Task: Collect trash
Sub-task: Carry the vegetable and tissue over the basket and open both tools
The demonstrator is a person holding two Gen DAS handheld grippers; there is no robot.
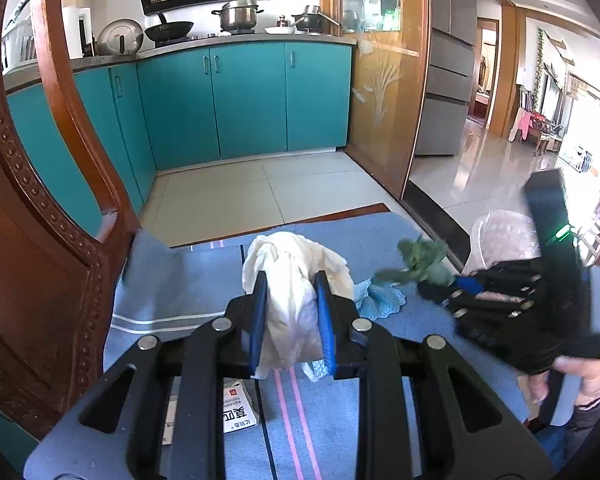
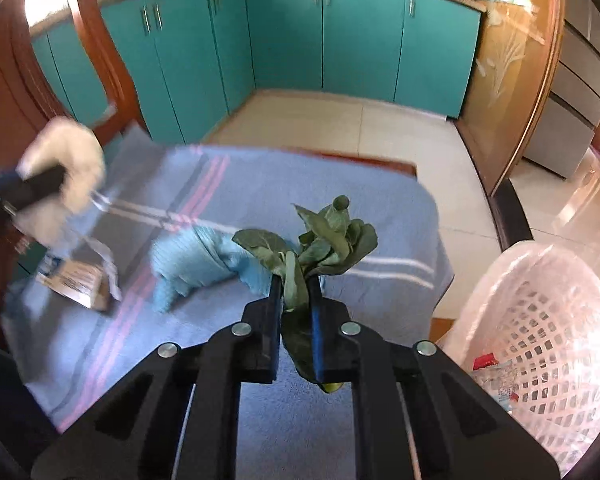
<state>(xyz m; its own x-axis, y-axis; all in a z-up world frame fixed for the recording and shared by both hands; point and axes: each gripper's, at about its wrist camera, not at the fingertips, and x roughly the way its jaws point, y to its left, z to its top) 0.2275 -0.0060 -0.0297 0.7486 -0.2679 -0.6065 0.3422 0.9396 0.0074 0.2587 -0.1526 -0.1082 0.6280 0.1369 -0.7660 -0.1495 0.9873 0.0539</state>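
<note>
Room: teal cabinets (image 1: 244, 96) line the kitchen behind, with pots on the counter above them and pale floor tiles in front.
Tabletop: covered by a blue striped cloth (image 1: 204, 280), with a carved wooden chair (image 1: 40, 240) at its left edge.
Basket: a pink lattice basket (image 2: 540, 320) lined with clear plastic stands off the right edge of the tabletop, some coloured wrappers lying inside it.
Left gripper (image 1: 291, 280): its 2 blue-padded fingers are clenched on a crumpled white paper wad (image 1: 296, 280), held up above the cloth near the tabletop's middle.
Right gripper (image 2: 295, 288): its fingers are pinched tight on a bunch of wilted green leaves (image 2: 320, 236), the stems caught between the pads and the leaves fanning out above them, over the right part of the tabletop, near the basket.
Blue rag (image 2: 196, 260): a crumpled light blue piece lies on the cloth just left of the leaves.
Small box (image 2: 78, 284): a brown and white carton lies flat near the tabletop's left side.
Hand (image 1: 580, 376): the person's hand grips the right gripper's black handle.
</note>
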